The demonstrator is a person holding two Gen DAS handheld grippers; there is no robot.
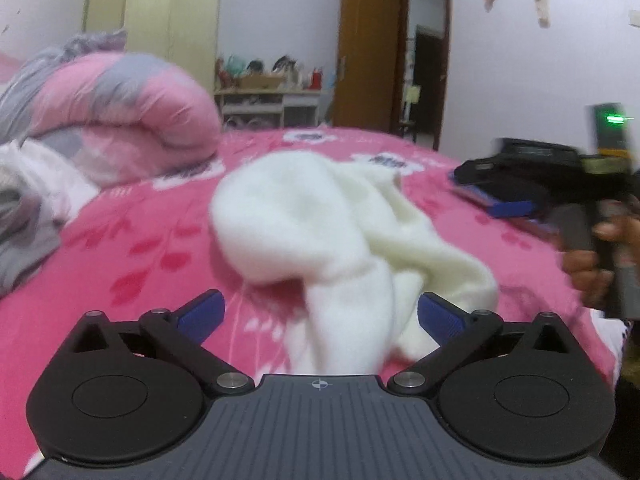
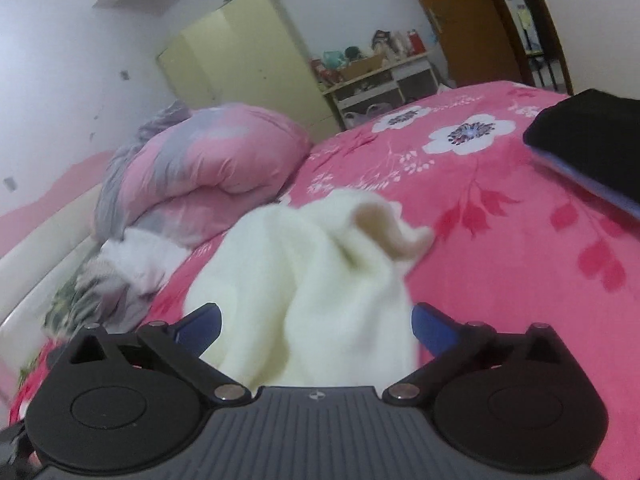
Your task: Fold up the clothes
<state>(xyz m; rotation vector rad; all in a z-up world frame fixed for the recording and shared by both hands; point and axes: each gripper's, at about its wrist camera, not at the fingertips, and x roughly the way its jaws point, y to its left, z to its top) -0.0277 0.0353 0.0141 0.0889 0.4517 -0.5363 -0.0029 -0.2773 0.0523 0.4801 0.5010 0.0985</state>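
Lying crumpled on the pink floral bed, the white garment sat between both spread hand-held grippers: left hand-held gripper and right hand-held gripper gaped, gripping nothing. No legible writing showed.

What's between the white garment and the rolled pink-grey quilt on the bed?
Bare pink floral bedsheet, nothing lying on it. Left wrist view shows the stretch between the white garment and the quilt.
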